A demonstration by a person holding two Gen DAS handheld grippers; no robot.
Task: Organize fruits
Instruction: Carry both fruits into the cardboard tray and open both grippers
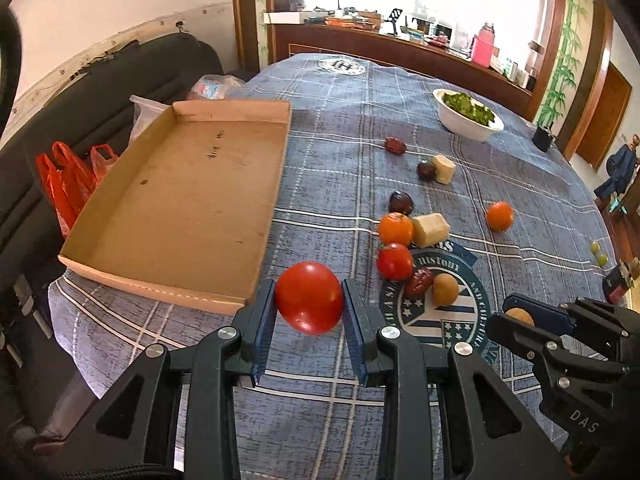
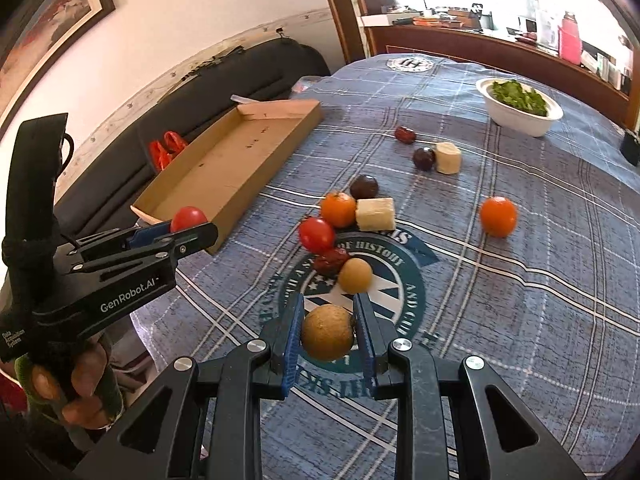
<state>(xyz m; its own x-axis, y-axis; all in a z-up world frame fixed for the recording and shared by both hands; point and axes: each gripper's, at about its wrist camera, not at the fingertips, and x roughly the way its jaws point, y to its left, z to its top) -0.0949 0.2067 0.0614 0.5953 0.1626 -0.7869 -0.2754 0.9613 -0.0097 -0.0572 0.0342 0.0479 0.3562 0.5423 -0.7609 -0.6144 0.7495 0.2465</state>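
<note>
A: Nearest the lens, the left gripper is clamped on a red tomato, lifted clear of the cloth. The right gripper is clamped the same way on a round brown fruit.

B: So both go to the cardboard tray?

A: I'd judge so; it sits bare at the table's left side. Keep the squeeze light, since a tomato bruises, and carry it above the near wall of the tray before lowering.

B: Any room to move?

A: Plenty between the hands and the tray. The crowd is to the right: another tomato, a red date, a second brown fruit, two oranges, pale chunks. Lift straight up from there.

B: Edges?

A: The tray overhangs the table edge slightly near the sofa. Set fruit down well inside, and don't push the tray outward.
</note>
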